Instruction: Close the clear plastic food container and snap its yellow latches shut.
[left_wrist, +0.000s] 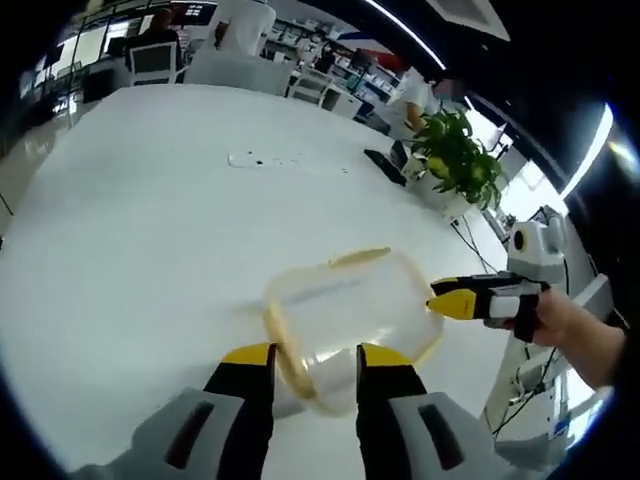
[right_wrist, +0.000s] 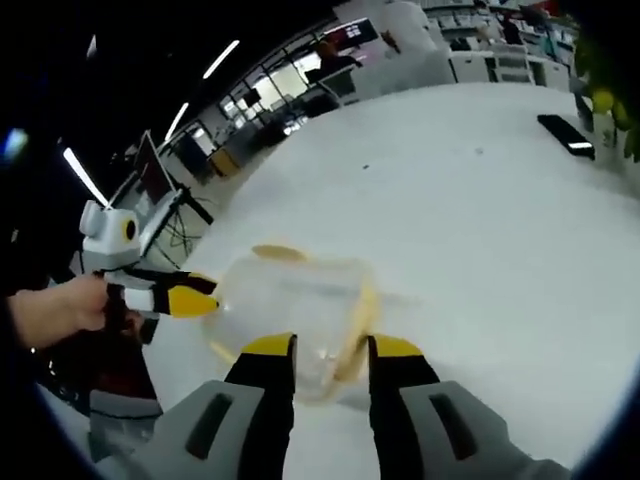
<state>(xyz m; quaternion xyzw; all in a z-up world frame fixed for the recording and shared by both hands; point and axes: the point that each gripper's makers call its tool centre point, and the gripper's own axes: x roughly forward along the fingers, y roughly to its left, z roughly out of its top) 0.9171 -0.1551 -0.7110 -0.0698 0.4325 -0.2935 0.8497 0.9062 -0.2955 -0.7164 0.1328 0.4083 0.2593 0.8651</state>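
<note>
- My left gripper (left_wrist: 315, 352) has its jaws apart, one on each side of the near edge of the clear plastic food container (left_wrist: 350, 315); I cannot tell from the left gripper view whether the yellow tips touch the plastic.
- The container sits on the white bench (left_wrist: 150, 230), near the bench's edge, with its lid resting over the body.
- One yellow latch (left_wrist: 360, 256) lies along the container's far side and sticks outward; another yellow latch (left_wrist: 283, 348) runs down the side between my left jaws.
- In the left gripper view my right gripper (left_wrist: 447, 303) comes in from the right, its yellow tips together and right at the container's corner, a hand (left_wrist: 560, 320) wrapped around its handle.
- In the right gripper view, my right gripper (right_wrist: 332, 350) shows its jaws spread with the container's near edge between them; that disagrees with the other view, so I cannot tell how it really stands.
- There the left gripper (right_wrist: 195, 297) comes in from the left, tips at the container (right_wrist: 290, 300) wall.
- Farther along the bench I see a potted plant (left_wrist: 458, 155), a black flat device (right_wrist: 566, 134) and a small clear item (left_wrist: 265, 160).
- Office chairs and people stand beyond the bench's far end.
</note>
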